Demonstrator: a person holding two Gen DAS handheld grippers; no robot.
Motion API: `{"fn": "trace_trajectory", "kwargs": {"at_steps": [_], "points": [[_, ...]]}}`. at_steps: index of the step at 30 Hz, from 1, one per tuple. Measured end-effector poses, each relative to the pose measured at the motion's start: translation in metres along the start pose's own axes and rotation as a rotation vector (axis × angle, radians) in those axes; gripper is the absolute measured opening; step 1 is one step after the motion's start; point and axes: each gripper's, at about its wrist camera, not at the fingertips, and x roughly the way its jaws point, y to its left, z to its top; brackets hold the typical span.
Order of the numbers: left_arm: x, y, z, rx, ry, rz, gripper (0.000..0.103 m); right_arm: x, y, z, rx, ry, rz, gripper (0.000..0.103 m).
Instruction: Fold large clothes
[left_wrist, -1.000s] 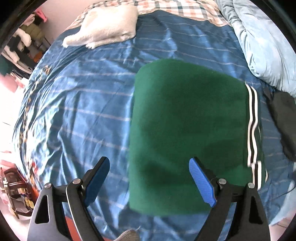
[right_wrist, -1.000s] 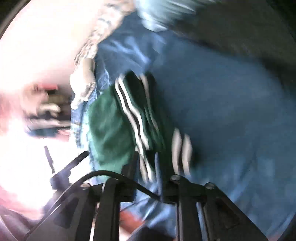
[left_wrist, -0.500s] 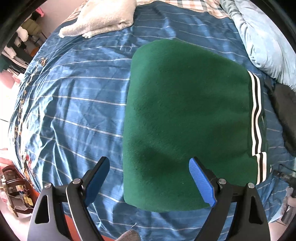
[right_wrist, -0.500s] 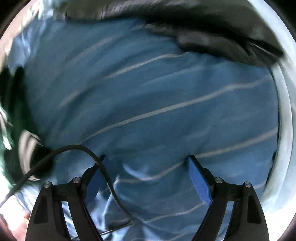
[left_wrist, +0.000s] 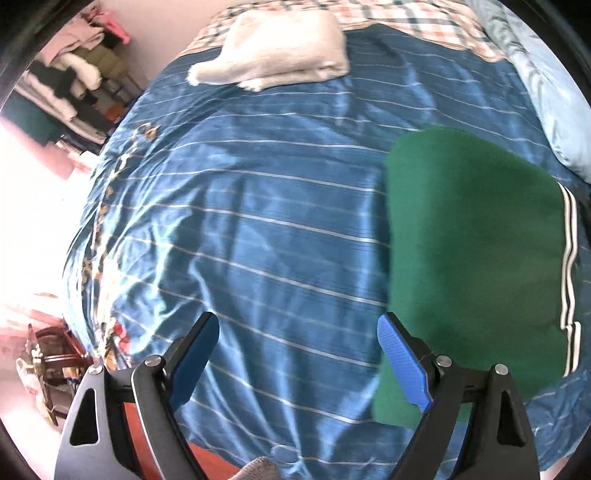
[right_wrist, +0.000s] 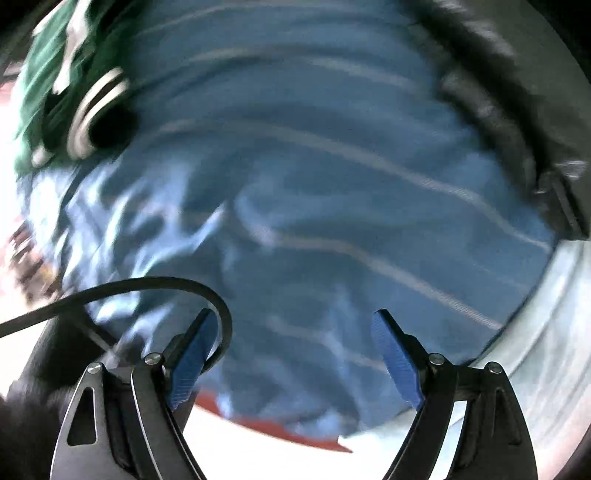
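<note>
A green garment (left_wrist: 476, 258) with white and black stripes along its right edge lies folded flat on the blue striped bedspread (left_wrist: 258, 229), at the right of the left wrist view. My left gripper (left_wrist: 297, 360) is open and empty above the bedspread, its right finger over the garment's left edge. My right gripper (right_wrist: 291, 360) is open and empty over the bedspread (right_wrist: 332, 206). The garment (right_wrist: 40, 74) shows blurred at the top left of the right wrist view.
A folded white towel (left_wrist: 280, 48) lies at the far end of the bed, on a plaid sheet (left_wrist: 424, 22). A light blue quilt (left_wrist: 554, 92) is bunched at the right. A dark garment (right_wrist: 517, 74) lies at the right wrist view's upper right. A black cable (right_wrist: 147, 286) crosses by the right gripper.
The left gripper has swung left, so the green garment now sits further right in its view. The right gripper stays open and has shifted over the bedspread.
</note>
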Motion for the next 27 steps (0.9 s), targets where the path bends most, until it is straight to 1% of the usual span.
{"fn": "trace_trajectory", "kwargs": {"at_steps": [1,2,3,5,6,7,8,9,10,11,13,14,15,16,17,18,19,20,21,22,23,24,25,26,27], "points": [[0.0,0.005,0.0,-0.009,-0.002,0.01,0.087,0.001,0.007,-0.005,-0.039,0.048,0.1,0.087],[0.001,0.009,0.0,-0.019,-0.002,0.017,0.087,0.001,0.011,-0.01,-0.066,0.072,0.145,0.087],[0.002,0.013,0.0,-0.032,-0.003,0.026,0.087,0.001,0.017,-0.013,-0.104,0.089,0.149,0.087],[0.002,0.018,-0.002,-0.055,-0.014,0.055,0.087,-0.001,0.021,-0.009,-0.134,0.083,0.001,0.087],[0.003,0.021,-0.002,-0.062,-0.01,0.051,0.087,-0.004,0.015,-0.004,-0.125,0.078,-0.022,0.087],[0.004,0.023,-0.001,-0.068,-0.009,0.044,0.087,-0.005,0.007,-0.001,-0.097,0.063,-0.081,0.087],[0.004,0.025,-0.002,-0.075,-0.01,0.044,0.087,-0.008,-0.009,0.003,-0.076,0.053,-0.131,0.087],[0.005,0.026,-0.002,-0.076,-0.01,0.041,0.087,-0.01,-0.026,0.01,-0.039,0.03,-0.223,0.087],[0.005,0.025,-0.002,-0.075,-0.009,0.034,0.087,-0.007,-0.033,0.011,-0.006,0.013,-0.286,0.087],[0.005,0.024,-0.003,-0.072,-0.008,0.03,0.087,-0.006,-0.045,0.02,0.048,-0.026,-0.358,0.087],[0.006,0.02,-0.004,-0.069,-0.012,0.025,0.087,-0.008,-0.047,0.036,0.073,-0.133,-0.493,0.087],[0.007,0.017,-0.005,-0.068,-0.01,0.023,0.087,-0.015,-0.045,0.049,0.102,-0.25,-0.586,0.087],[0.008,0.015,-0.005,-0.07,-0.009,0.019,0.087,-0.022,-0.04,0.059,0.121,-0.35,-0.6,0.087],[0.009,0.013,-0.005,-0.074,-0.012,0.009,0.087,-0.031,-0.034,0.069,0.14,-0.457,-0.573,0.087],[0.01,0.01,-0.004,-0.078,-0.013,0.002,0.087,-0.037,-0.029,0.077,0.159,-0.533,-0.528,0.087],[0.011,0.008,-0.003,-0.082,-0.016,-0.002,0.087,-0.044,-0.024,0.087,0.182,-0.602,-0.449,0.087],[0.012,0.006,-0.002,-0.087,-0.019,-0.008,0.087,-0.05,-0.017,0.103,0.2,-0.671,-0.283,0.087],[0.014,0.003,0.0,-0.096,-0.02,-0.023,0.087,-0.052,-0.012,0.114,0.203,-0.701,-0.174,0.086],[0.016,0.001,0.001,-0.103,-0.02,-0.037,0.087,-0.051,-0.006,0.125,0.199,-0.719,-0.065,0.086],[0.017,-0.001,0.002,-0.113,-0.018,-0.061,0.087,-0.049,0.004,0.145,0.176,-0.706,0.125,0.086],[0.02,-0.003,0.005,-0.127,-0.015,-0.115,0.087,-0.047,0.013,0.161,0.16,-0.688,0.247,0.086],[0.02,-0.006,0.007,-0.133,-0.016,-0.151,0.087,-0.045,0.02,0.171,0.141,-0.672,0.333,0.087],[0.021,-0.009,0.009,-0.137,-0.018,-0.178,0.087,-0.043,0.031,0.186,0.109,-0.64,0.447,0.087],[0.023,-0.012,0.011,-0.137,-0.022,-0.212,0.087,-0.037,0.044,0.204,0.076,-0.59,0.53,0.087],[0.025,-0.016,0.014,-0.135,-0.024,-0.253,0.087,-0.03,0.057,0.21,0.055,-0.564,0.563,0.087]]}}
